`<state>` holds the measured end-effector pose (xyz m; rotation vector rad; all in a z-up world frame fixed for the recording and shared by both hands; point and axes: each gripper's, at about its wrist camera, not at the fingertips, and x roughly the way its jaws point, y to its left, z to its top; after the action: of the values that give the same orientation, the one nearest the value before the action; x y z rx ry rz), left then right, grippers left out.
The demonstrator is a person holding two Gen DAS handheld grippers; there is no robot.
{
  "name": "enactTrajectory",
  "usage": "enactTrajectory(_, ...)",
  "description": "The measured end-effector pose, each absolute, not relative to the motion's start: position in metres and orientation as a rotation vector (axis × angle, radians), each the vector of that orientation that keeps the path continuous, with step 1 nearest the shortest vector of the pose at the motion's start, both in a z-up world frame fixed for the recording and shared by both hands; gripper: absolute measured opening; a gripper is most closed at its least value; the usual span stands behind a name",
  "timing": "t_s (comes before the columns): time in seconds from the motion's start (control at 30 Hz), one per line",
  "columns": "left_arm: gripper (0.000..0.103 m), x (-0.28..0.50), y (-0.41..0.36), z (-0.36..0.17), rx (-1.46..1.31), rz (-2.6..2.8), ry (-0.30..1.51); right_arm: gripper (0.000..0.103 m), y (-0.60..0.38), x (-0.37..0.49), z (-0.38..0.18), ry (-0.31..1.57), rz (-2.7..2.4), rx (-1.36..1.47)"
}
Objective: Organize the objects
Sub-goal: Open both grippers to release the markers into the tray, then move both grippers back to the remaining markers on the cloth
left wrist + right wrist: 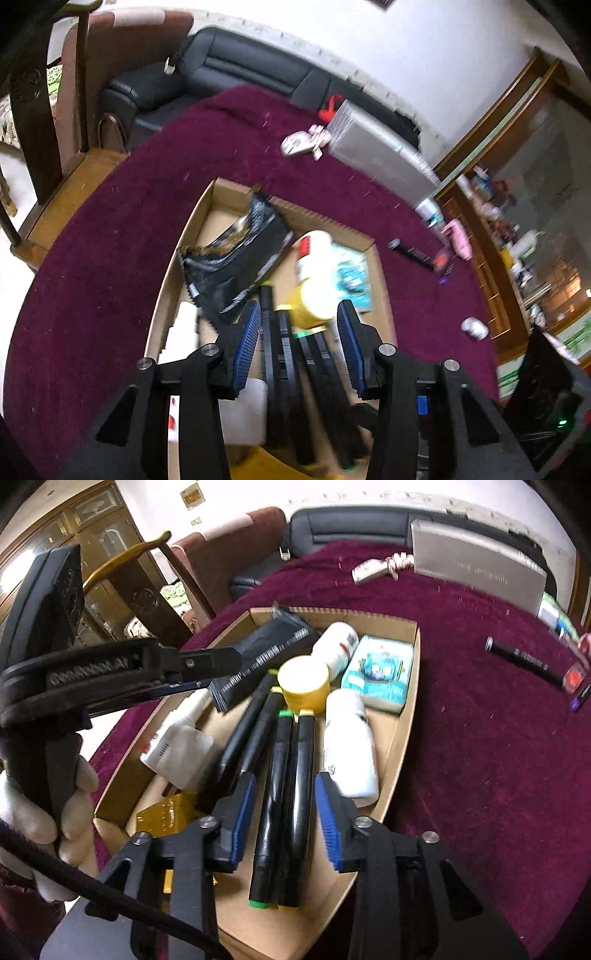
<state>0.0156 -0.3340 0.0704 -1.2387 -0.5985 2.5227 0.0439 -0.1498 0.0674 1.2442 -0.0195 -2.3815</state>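
An open cardboard box (400, 716) lies on the purple cloth and also shows in the left wrist view (162, 280). It holds several black markers (295, 775), a yellow cup (303, 686), two white bottles (349, 746), a blue tissue pack (380, 674), a black pouch (258, 653) and a white glue bottle (181, 742). My right gripper (286, 814) is open and empty, its fingers either side of two markers, above the box. My left gripper (297, 339) is open and empty above the markers (280, 354); it also shows in the right wrist view (207, 672).
On the cloth outside the box lie a black pen (524, 659), a small red item (574, 677), a grey box (476, 565), a white remote (369, 570) and a small can (474, 328). A black sofa (221, 70) and a wooden chair (44, 147) stand behind.
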Motion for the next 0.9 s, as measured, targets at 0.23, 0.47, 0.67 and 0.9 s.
enactTrajectory(0.23,0.049,0.056,-0.308,0.115,-1.02,2.59,-0.528,0.053,-0.133,0.067,0.097,0.068,-2.538,1.085)
enactTrajectory(0.47,0.051,0.076,-0.261,0.125,-0.996,2.546,-0.419,0.058,-0.094,0.079,0.111,0.092,-2.685,1.022)
enactTrajectory(0.67,0.051,0.082,-0.217,0.125,-1.029,2.497,-0.36,0.062,-0.048,0.089,0.116,0.059,-2.794,1.004)
enactTrajectory(0.9,0.051,0.083,-0.167,0.118,-1.085,2.448,-0.29,0.063,0.002,0.094,0.118,0.004,-2.877,1.005)
